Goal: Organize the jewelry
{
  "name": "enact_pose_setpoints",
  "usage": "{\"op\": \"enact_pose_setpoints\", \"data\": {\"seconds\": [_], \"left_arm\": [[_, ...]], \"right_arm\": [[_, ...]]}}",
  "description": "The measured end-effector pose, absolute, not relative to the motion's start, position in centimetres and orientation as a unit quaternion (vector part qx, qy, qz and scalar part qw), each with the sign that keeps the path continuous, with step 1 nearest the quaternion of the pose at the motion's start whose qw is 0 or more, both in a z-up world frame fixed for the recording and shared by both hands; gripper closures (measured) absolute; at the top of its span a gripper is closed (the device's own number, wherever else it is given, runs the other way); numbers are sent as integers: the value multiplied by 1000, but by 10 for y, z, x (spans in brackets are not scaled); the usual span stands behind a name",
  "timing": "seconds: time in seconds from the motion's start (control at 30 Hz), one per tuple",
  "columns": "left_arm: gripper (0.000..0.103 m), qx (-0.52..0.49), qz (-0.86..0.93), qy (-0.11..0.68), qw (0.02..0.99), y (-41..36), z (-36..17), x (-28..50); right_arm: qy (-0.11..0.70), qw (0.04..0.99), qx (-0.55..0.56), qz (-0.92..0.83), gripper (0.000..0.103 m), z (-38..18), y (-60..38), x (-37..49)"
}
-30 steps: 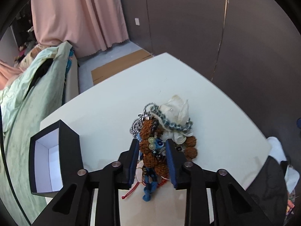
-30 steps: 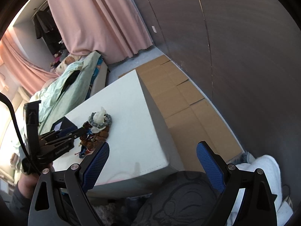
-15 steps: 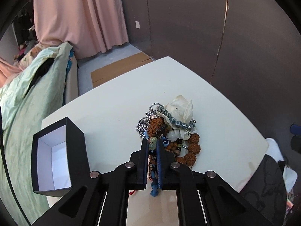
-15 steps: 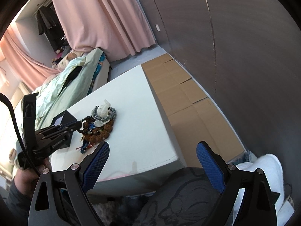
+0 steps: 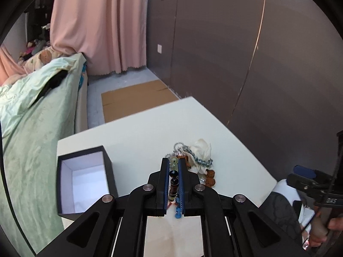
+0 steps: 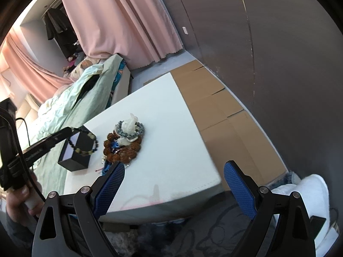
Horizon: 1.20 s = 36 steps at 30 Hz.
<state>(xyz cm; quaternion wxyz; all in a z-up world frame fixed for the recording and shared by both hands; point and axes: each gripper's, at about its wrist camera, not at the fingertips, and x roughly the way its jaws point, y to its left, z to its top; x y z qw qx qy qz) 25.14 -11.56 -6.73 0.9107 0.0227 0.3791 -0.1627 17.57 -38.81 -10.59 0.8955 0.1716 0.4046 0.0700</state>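
My left gripper (image 5: 173, 160) is shut on a beaded bracelet (image 5: 173, 174) of pale green and dark beads, pinched between its blue pads. In the right wrist view the bracelet (image 6: 85, 142) hangs as a loop from the left gripper (image 6: 71, 130), lifted off the table above the black box (image 6: 75, 156). The jewelry pile (image 5: 199, 162) of brown seed beads, a grey-blue bracelet, chains and a white flower lies on the white table (image 5: 133, 141) just beyond the left fingertips. My right gripper (image 6: 173, 171) stands open and empty near the table's front edge, short of the pile (image 6: 124, 141).
The open black box (image 5: 83, 180) has a white lining and stands at the table's left edge. A bed with green bedding (image 5: 32, 117) lies to the left. Cardboard sheets (image 6: 225, 111) cover the floor beside a dark wall. A hand (image 6: 19, 201) grips the left tool.
The left jaws closed on the beaded bracelet in the pile, then rose with it, up and leftward toward the box. The right gripper stayed open and shifted slightly.
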Motion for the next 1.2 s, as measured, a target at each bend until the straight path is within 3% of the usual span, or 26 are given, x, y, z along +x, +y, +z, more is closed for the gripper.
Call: {"op": "enact_pose_setpoints", "data": {"seconds": [0.1,0.2,0.37,0.6,0.97,1.1,1.17,1.2], "left_arm": [[95,17,-163,371,914,-107,-62,250],[95,13,-159,365,917,-98,-57,249],[95,0,-152,355,922,-79,-50,247],[95,-19,-135,352,926,-53,-49,247],[95,-43,-113,353,928,-13,-52,241],[95,-47,-111,355,927,-5,-54,240],[95,-49,-111,358,926,-2,-56,240],[95,-50,-110,358,926,-1,-57,240]], "right_arm": [[402,896,172,76,9,-105,-381,182],[408,891,180,89,19,-108,-376,189],[413,884,185,114,20,-110,-361,209],[432,862,212,162,31,-119,-339,250],[468,832,249,162,35,-143,-316,317],[484,822,253,161,53,-154,-312,327],[487,819,255,163,78,-158,-310,328],[489,816,259,169,99,-160,-309,329]]}}
